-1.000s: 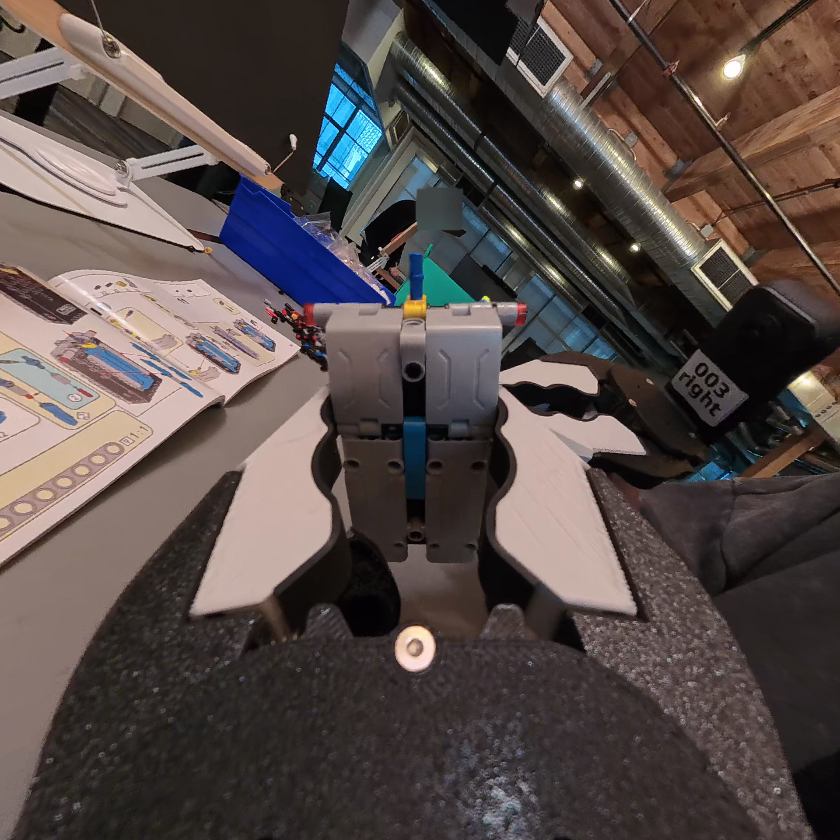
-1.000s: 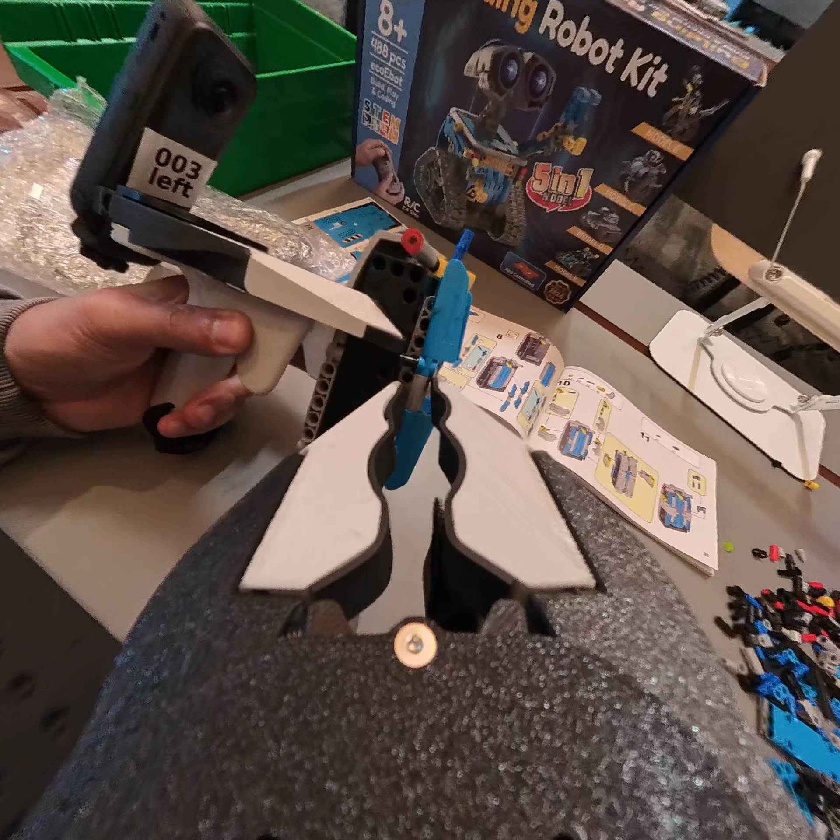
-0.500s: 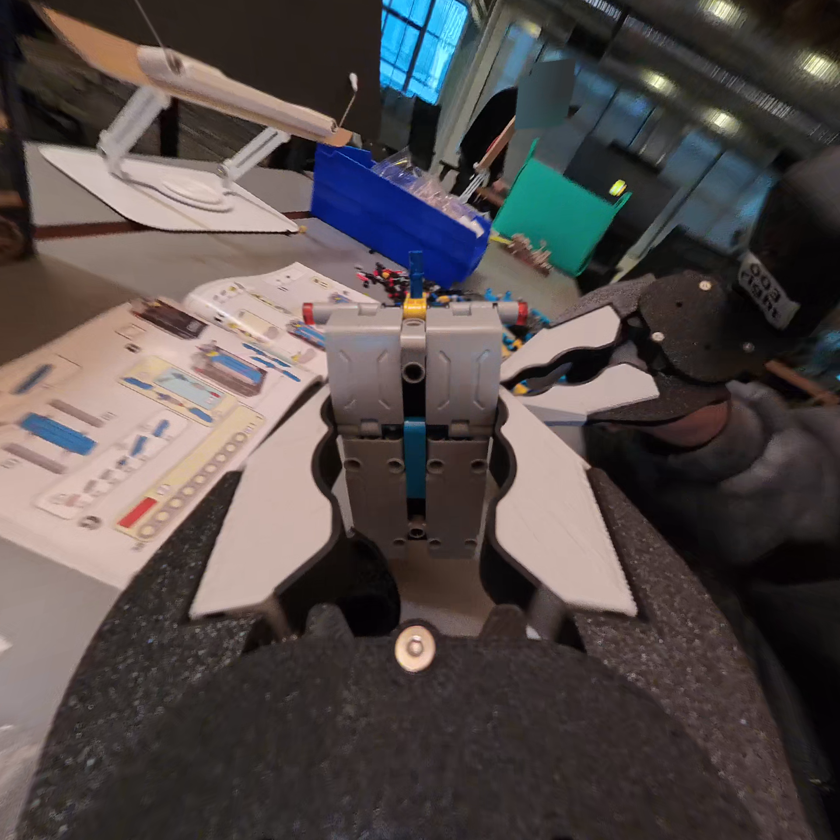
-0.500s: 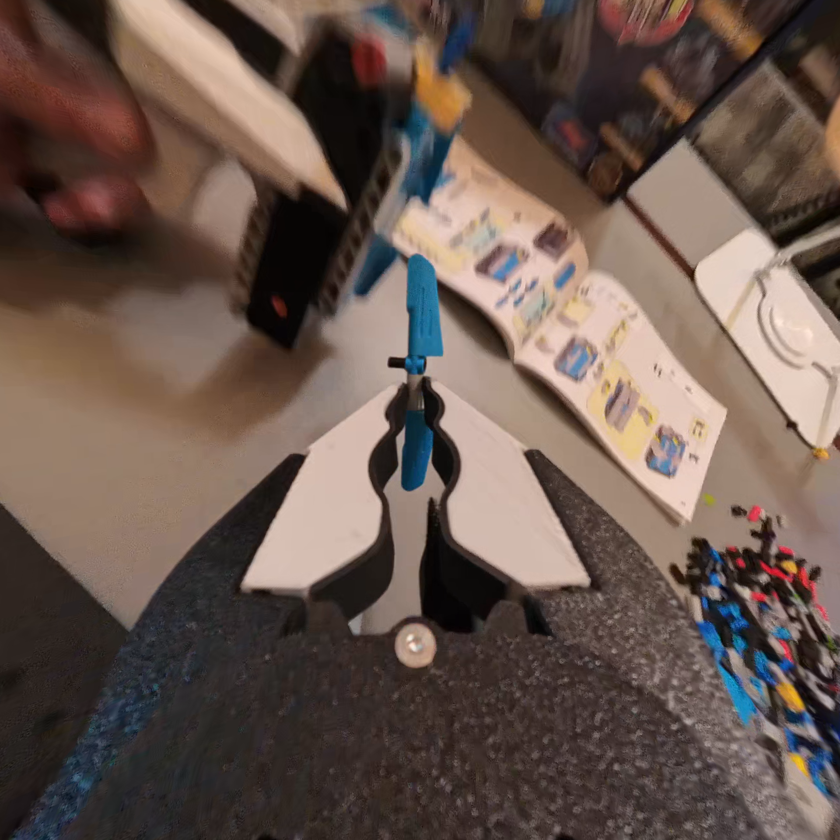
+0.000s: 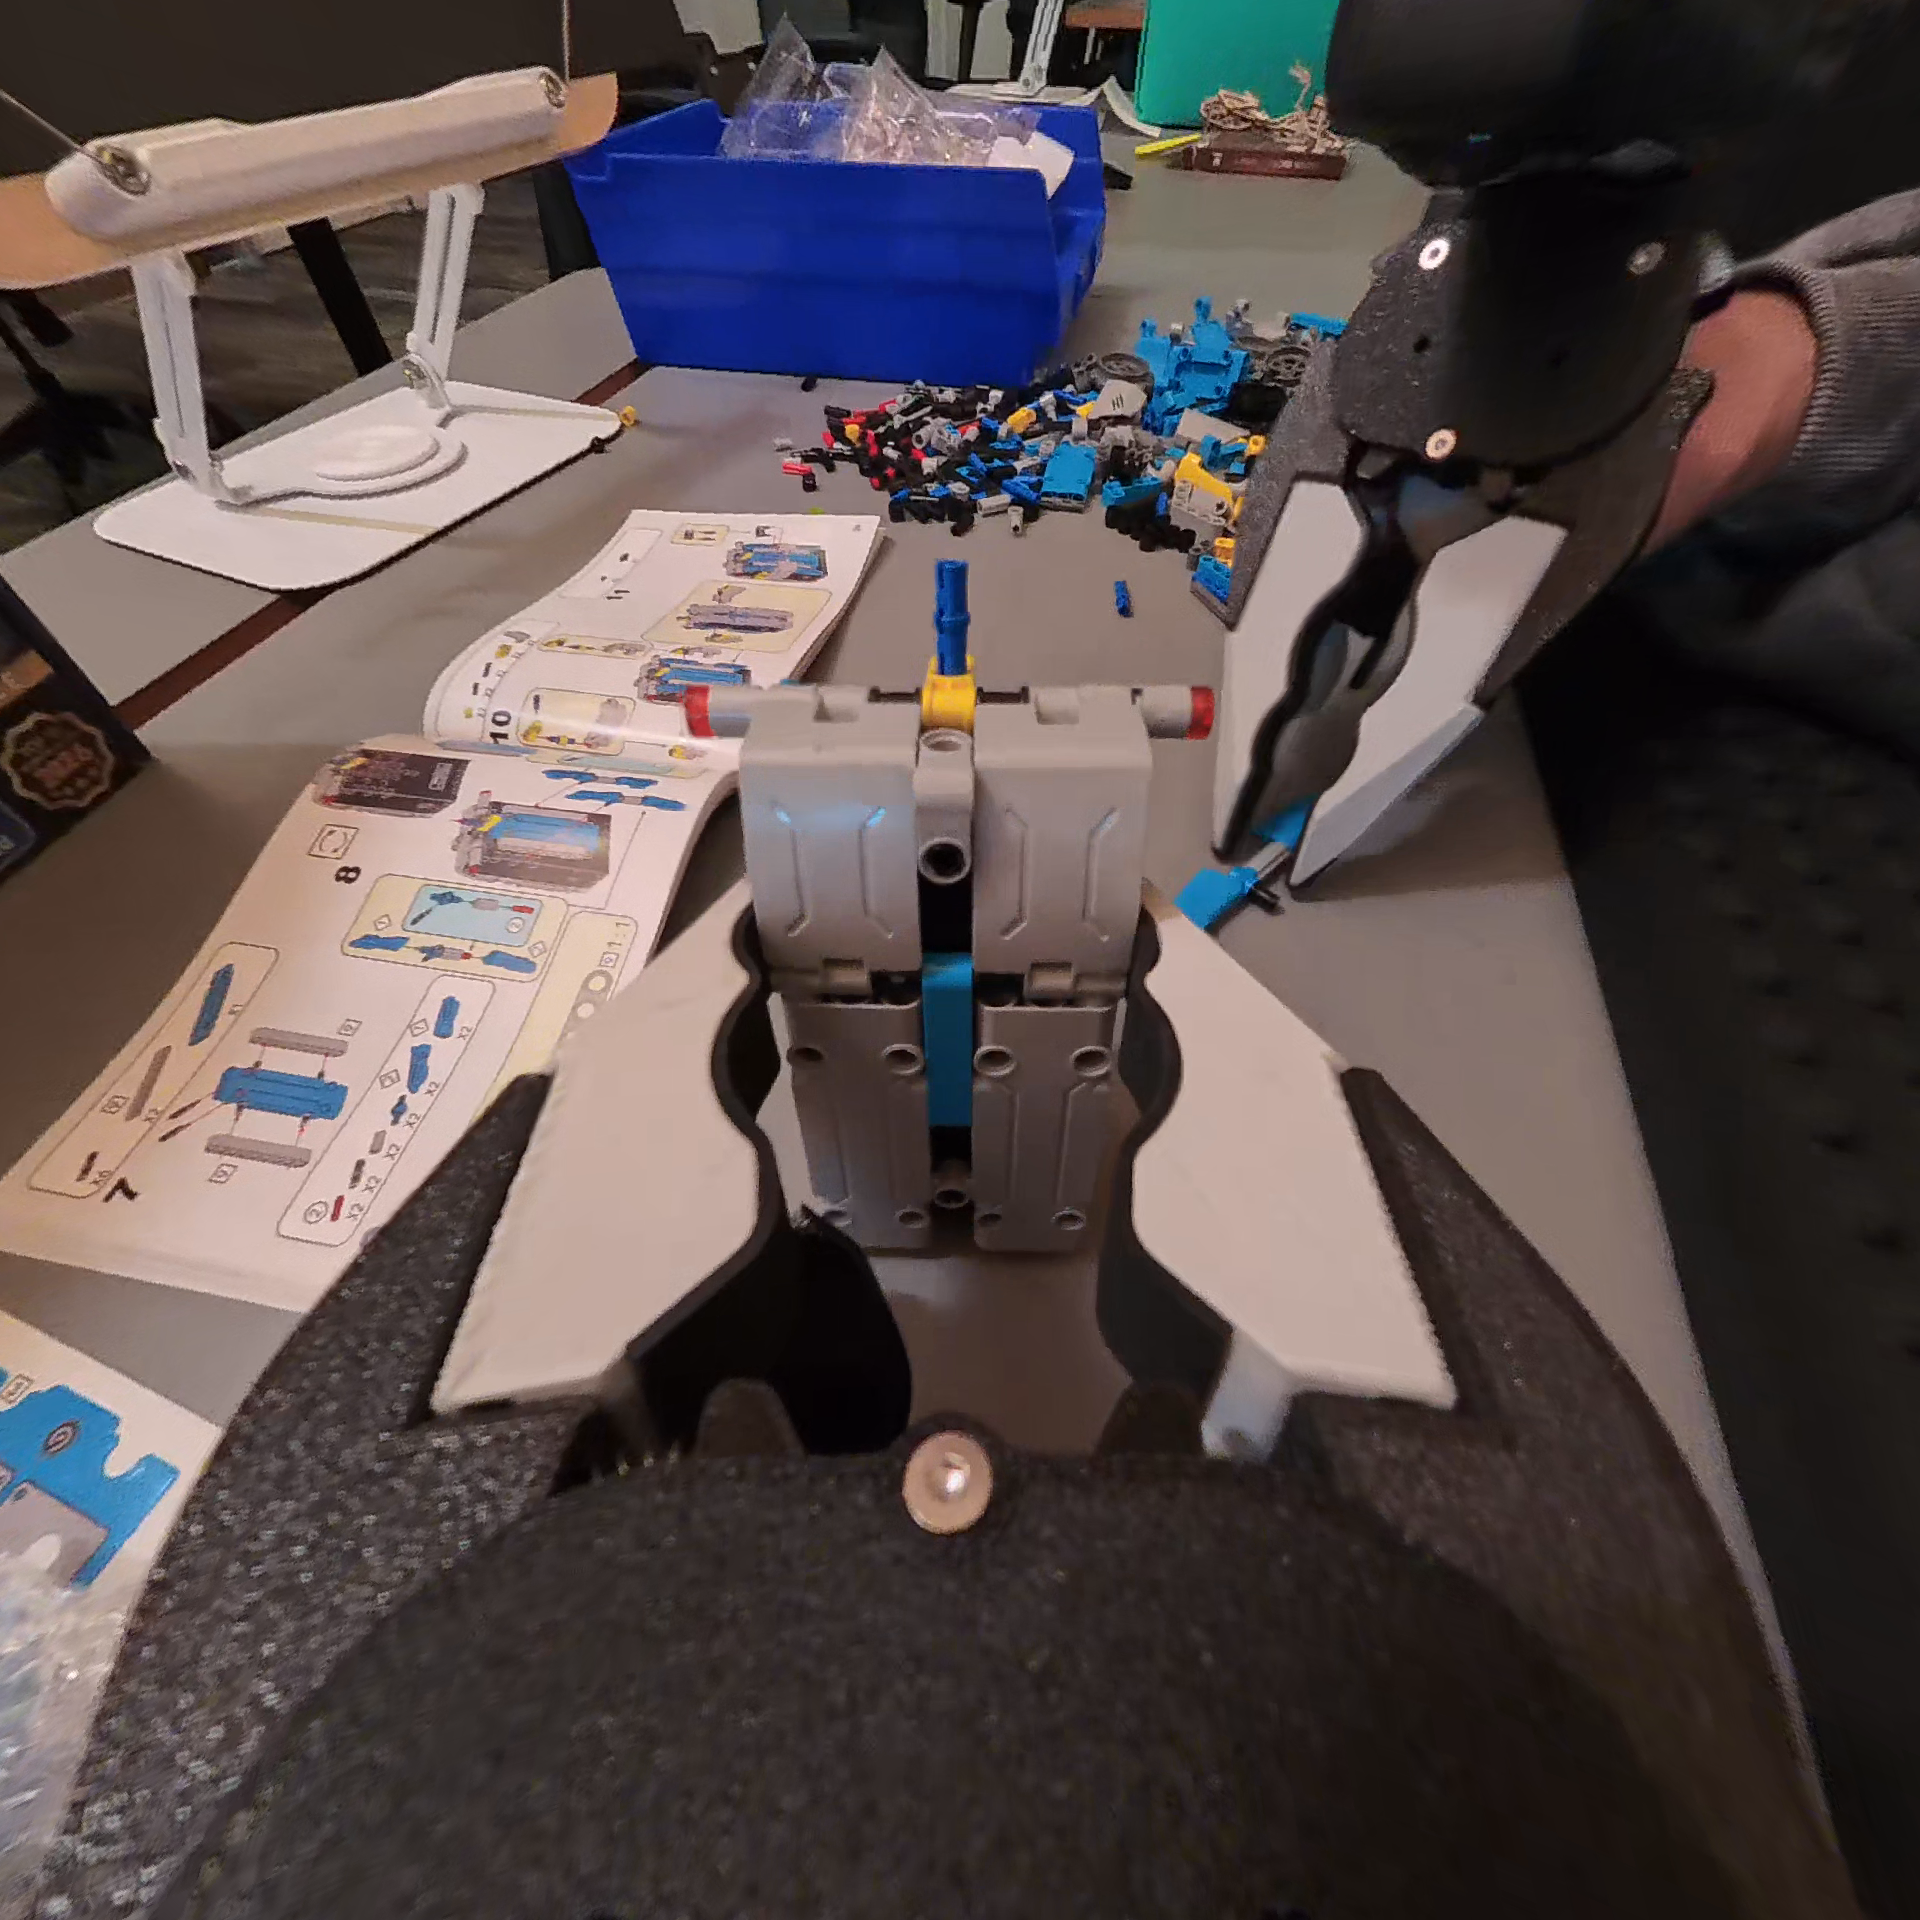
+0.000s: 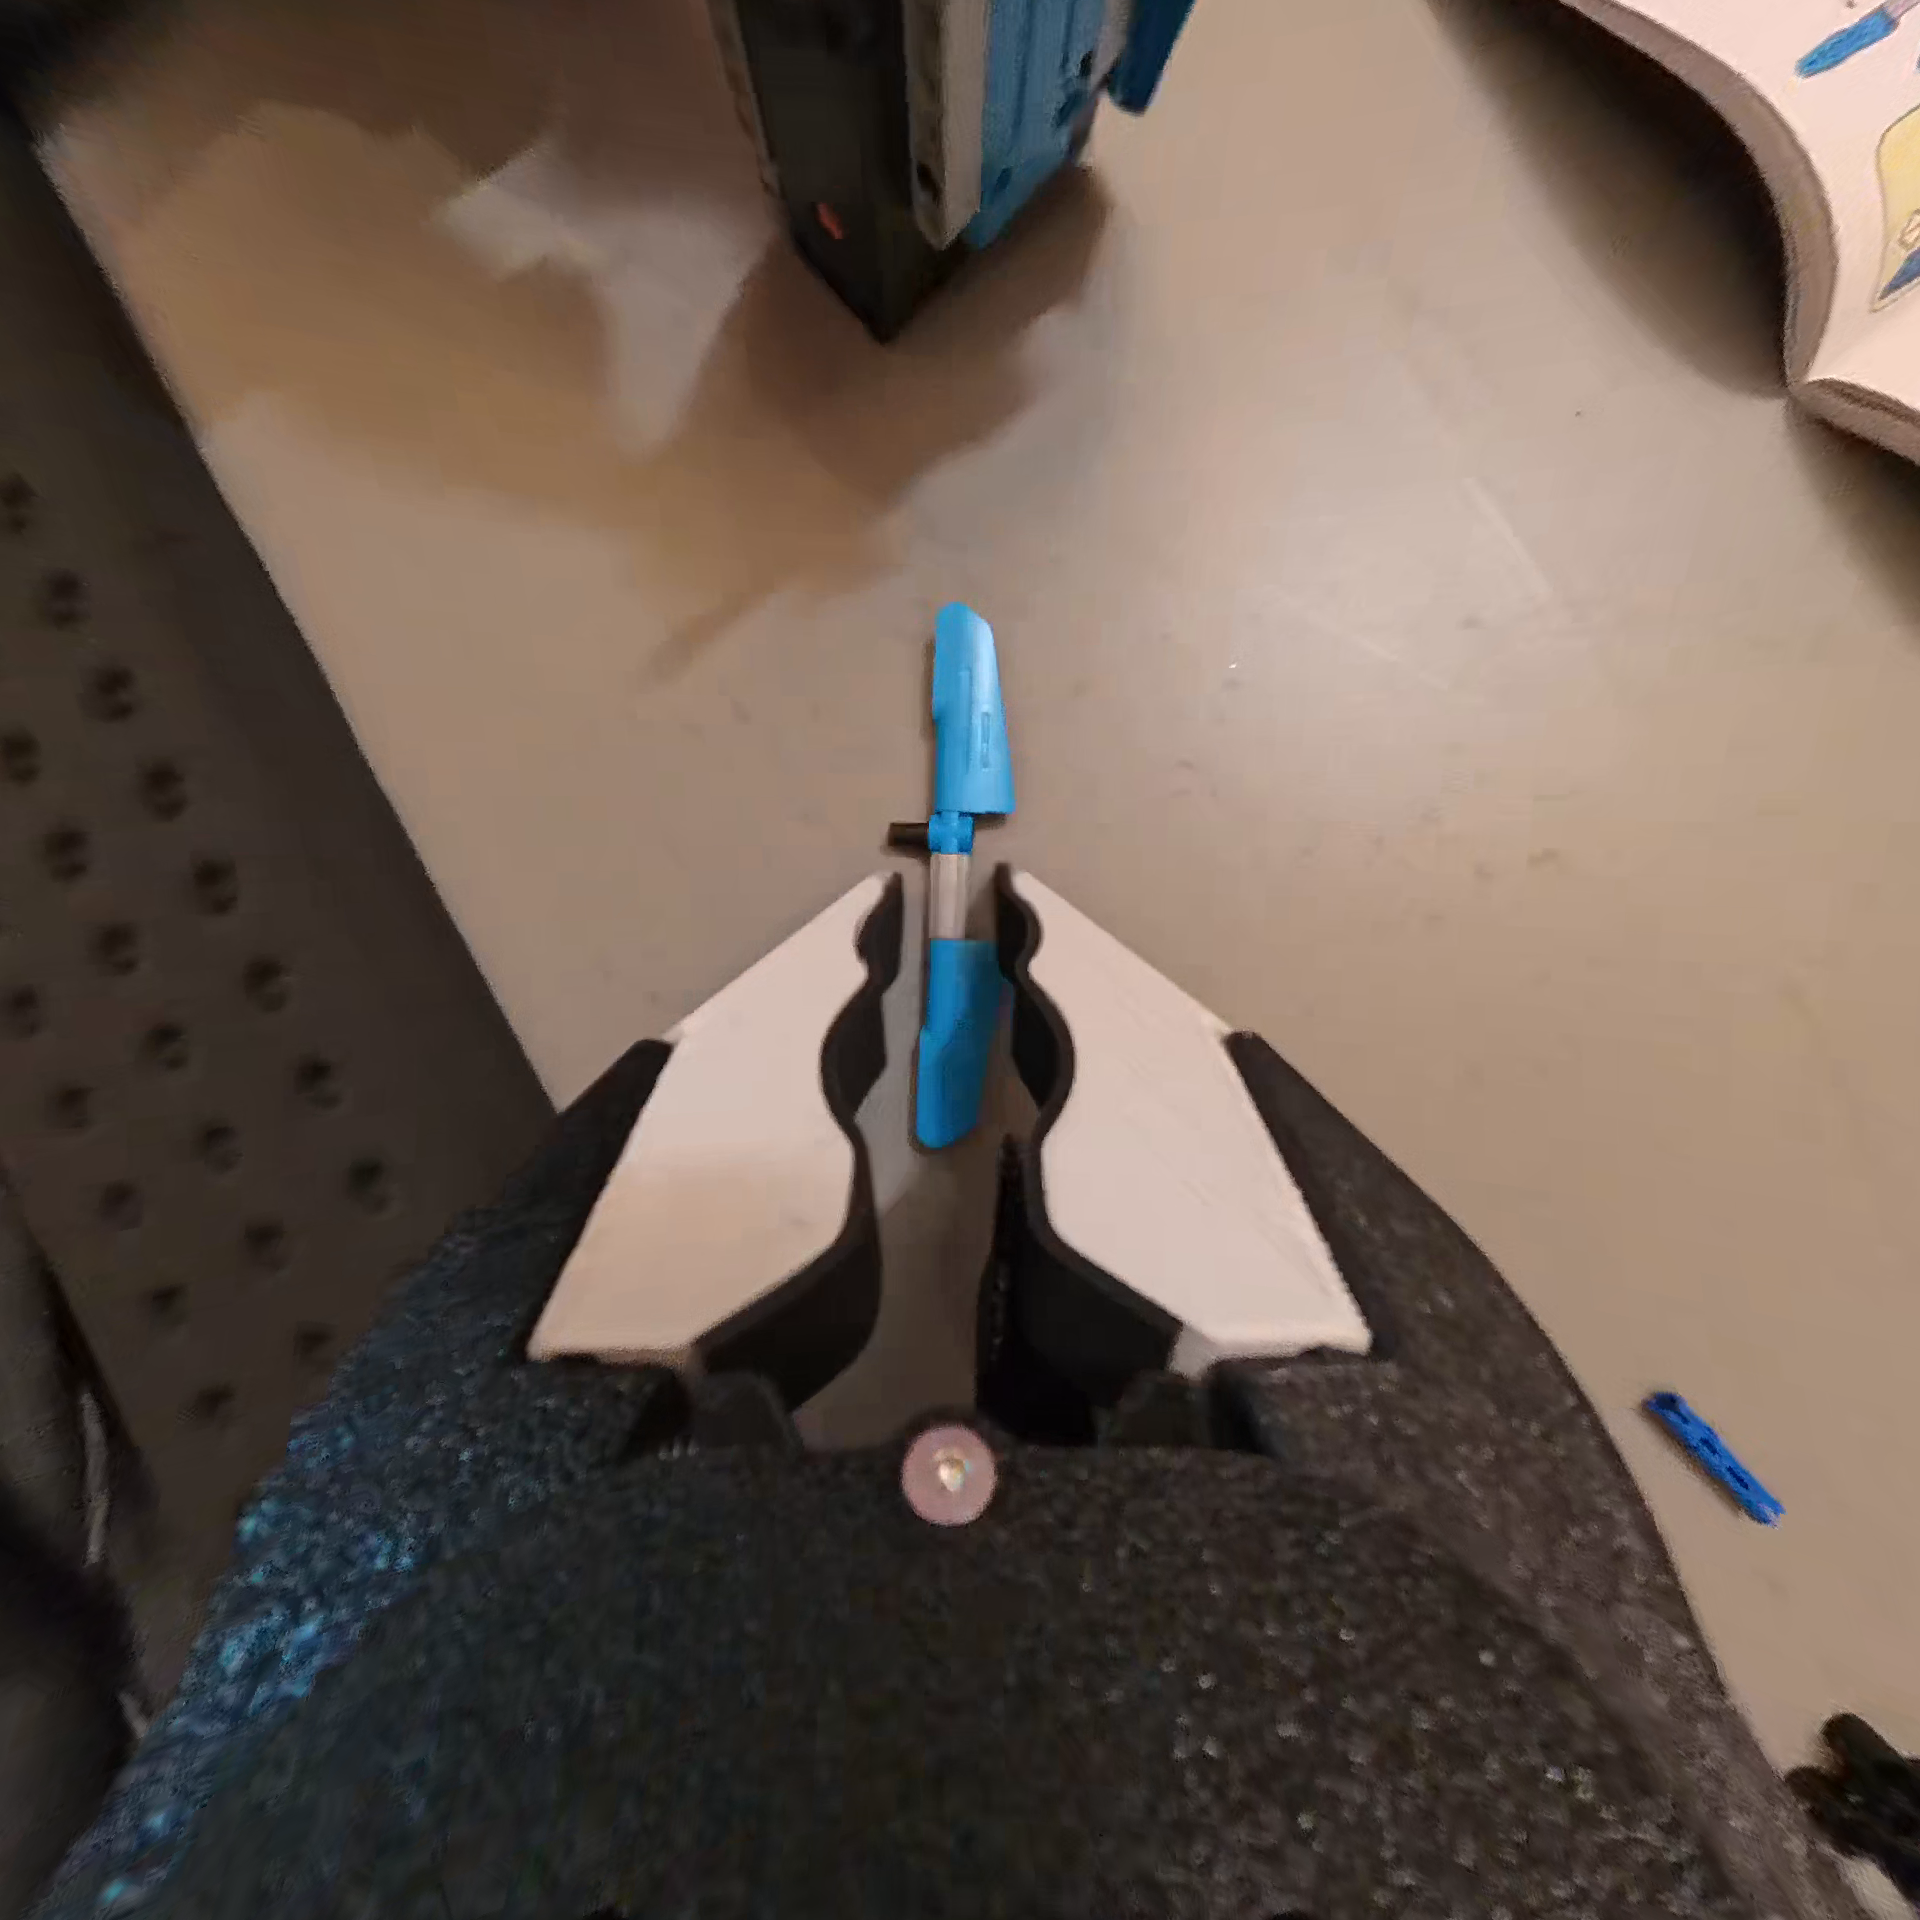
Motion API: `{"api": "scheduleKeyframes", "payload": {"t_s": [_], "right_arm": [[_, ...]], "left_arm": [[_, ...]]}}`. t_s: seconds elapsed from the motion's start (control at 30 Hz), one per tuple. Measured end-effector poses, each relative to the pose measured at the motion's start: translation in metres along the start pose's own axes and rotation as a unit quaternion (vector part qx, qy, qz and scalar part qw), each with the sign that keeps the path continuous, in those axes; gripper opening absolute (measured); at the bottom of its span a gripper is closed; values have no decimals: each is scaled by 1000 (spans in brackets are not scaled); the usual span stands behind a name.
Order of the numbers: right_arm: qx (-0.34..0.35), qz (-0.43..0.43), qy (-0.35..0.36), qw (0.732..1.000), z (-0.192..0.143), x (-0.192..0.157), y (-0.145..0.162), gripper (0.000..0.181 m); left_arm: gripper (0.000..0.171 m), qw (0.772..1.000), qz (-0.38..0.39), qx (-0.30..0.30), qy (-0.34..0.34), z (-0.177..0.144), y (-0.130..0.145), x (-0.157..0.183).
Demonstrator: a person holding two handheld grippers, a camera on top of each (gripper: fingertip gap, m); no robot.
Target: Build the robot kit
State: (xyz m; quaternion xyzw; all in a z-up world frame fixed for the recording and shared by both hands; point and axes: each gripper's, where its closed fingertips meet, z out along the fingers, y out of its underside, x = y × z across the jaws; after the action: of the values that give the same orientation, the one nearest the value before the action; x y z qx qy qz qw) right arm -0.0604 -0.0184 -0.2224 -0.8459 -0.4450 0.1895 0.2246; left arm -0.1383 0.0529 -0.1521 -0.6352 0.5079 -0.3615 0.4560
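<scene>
Blue pin piece (image 6: 961,883) in right gripper (image 6: 945,883); bricks (image 5: 1039,447) leftward only.

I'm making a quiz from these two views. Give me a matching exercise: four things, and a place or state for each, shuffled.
Things:
1. grey model
2. blue arm piece
3. blue bin
4. booklet

Places or states:
A. lies open on the table
B. clamped in the left claw
C. behind the loose parts pile
D. between the right claw's fingers

Pairs: 1-B, 2-D, 3-C, 4-A
</scene>
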Motion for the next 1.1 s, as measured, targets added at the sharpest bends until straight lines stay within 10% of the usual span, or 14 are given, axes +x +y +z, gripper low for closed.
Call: {"api": "scheduleKeyframes", "payload": {"t_s": [0.27,0.47,0.83,1.1], "right_arm": [[217,-88,-40,971,5,-7,-90,56],[219,-104,-112,964,16,-13,-118,55],[2,-35,-108,994,-10,15,4,38],[17,-32,-146,989,-10,-2,-3,29]], "left_arm": [[65,998,6,-12,61,-21,12,3],[65,997,9,-19,70,-27,16,3],[65,997,7,-26,78,-31,18,2],[65,997,5,-28,77,-31,18,3]]}}
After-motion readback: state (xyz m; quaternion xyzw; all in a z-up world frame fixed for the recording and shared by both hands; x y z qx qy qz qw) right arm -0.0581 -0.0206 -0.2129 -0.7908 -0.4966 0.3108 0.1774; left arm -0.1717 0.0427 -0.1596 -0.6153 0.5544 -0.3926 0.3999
